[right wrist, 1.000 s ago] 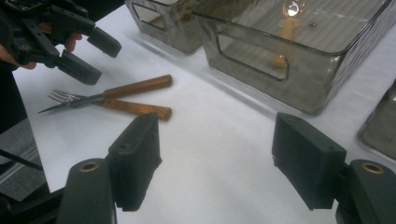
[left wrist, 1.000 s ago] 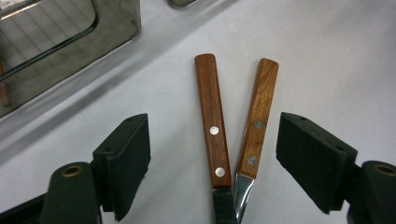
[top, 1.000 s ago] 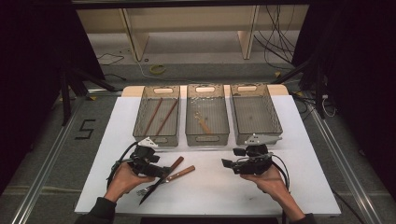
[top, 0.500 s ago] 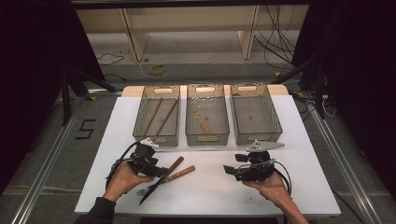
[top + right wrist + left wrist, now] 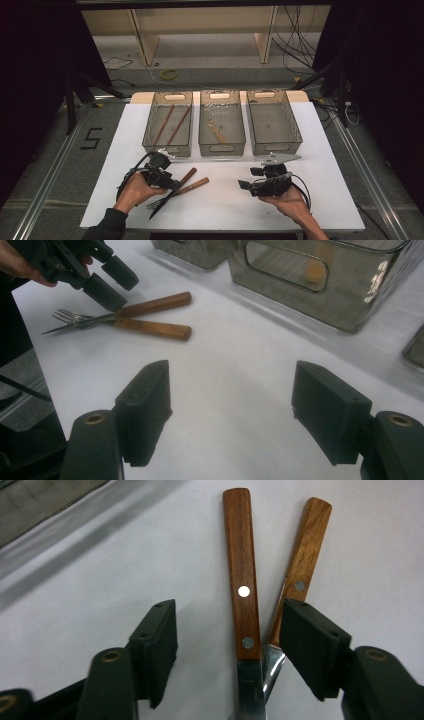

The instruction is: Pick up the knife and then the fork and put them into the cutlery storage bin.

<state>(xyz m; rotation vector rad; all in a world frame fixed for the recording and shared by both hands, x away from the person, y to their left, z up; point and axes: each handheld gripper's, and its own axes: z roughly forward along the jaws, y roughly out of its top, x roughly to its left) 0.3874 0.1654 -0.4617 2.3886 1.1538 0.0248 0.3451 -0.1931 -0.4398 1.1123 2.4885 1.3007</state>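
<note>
A person is sitting at a white table (image 5: 320,200), holding a gripper in each hand. The left gripper (image 5: 227,650) is hovering low over a wooden-handled knife (image 5: 242,595) and a wooden-handled fork (image 5: 300,570), which are lying crossed on the table near the left front edge. Its jaws have just been closing and are standing apart, the knife handle lying between them untouched, the fork handle running under the right jaw. The right gripper (image 5: 230,410) is resting well apart to the right, its jaws spread wide over bare table. Three clear bins (image 5: 272,145) are sitting in a row behind; the left one is holding chopsticks (image 5: 170,125)
</note>
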